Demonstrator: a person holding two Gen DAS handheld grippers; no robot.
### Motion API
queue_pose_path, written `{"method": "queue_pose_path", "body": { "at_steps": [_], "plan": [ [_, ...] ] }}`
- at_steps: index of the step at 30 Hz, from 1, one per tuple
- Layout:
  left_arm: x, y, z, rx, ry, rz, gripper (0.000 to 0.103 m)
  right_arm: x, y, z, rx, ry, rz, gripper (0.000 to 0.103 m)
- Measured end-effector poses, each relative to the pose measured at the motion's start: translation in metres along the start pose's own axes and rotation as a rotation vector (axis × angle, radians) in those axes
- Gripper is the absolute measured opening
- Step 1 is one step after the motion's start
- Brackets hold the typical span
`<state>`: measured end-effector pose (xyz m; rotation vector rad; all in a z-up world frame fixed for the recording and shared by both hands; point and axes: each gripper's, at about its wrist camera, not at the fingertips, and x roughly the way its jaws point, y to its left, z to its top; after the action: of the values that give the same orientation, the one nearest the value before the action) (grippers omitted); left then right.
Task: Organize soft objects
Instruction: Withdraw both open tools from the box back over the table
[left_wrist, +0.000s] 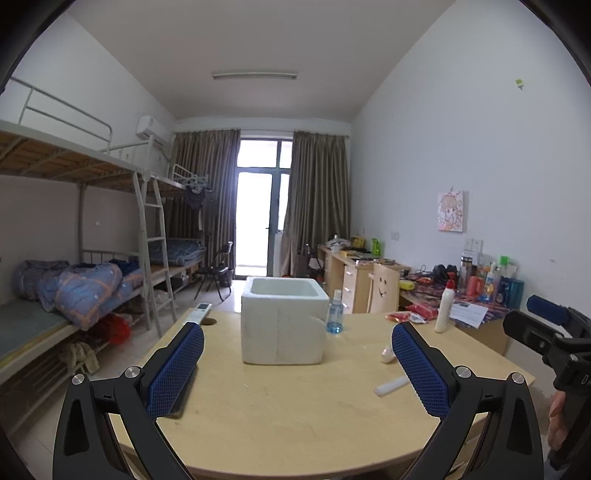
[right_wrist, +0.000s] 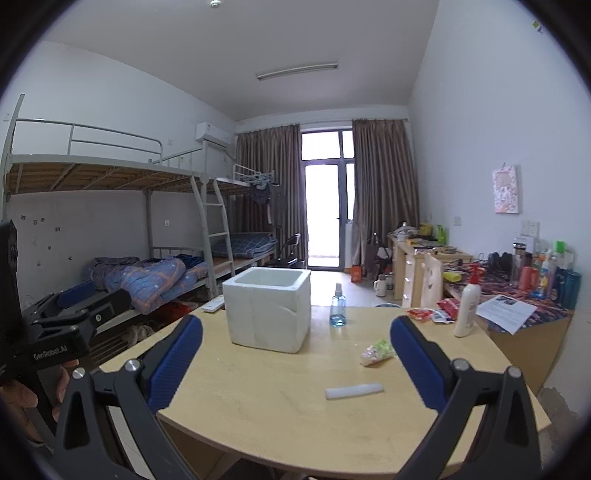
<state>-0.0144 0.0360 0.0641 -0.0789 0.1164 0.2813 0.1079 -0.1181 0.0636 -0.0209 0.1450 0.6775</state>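
A white foam box (left_wrist: 283, 320) (right_wrist: 269, 309), open at the top, stands on the round wooden table (left_wrist: 295, 413) (right_wrist: 280, 398). A white soft strip (right_wrist: 354, 391) (left_wrist: 390, 386) lies flat on the table right of the middle. A small green-and-pink soft bundle (right_wrist: 377, 351) lies behind it; in the left wrist view it (left_wrist: 387, 355) is half hidden by my right finger. My left gripper (left_wrist: 297, 360) is open and empty, above the table's near part. My right gripper (right_wrist: 295, 354) is open and empty, with the strip between its fingers' lines.
A blue spray bottle (left_wrist: 334, 312) (right_wrist: 338, 305) stands right of the box. A white pump bottle (right_wrist: 467, 306), red snack packets (right_wrist: 432, 314) and a remote (left_wrist: 199, 312) sit near the table's edges. A cluttered desk (right_wrist: 517, 306) is right, bunk beds (left_wrist: 74, 288) left.
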Motion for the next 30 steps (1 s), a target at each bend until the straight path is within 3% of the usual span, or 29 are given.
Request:
{"method": "queue_pose_path", "body": {
  "at_steps": [12,30],
  "plan": [
    [-0.039,-0.01,-0.033,0.006,-0.025,-0.066,0.102,-0.039,-0.005,-0.032,0.007,-0.003,-0.074,0.103],
    [-0.021,-0.019,-0.053,0.024,0.034,-0.088,0.102,-0.034,-0.004,-0.047,0.001,0.024,-0.086,0.103]
  ]
}}
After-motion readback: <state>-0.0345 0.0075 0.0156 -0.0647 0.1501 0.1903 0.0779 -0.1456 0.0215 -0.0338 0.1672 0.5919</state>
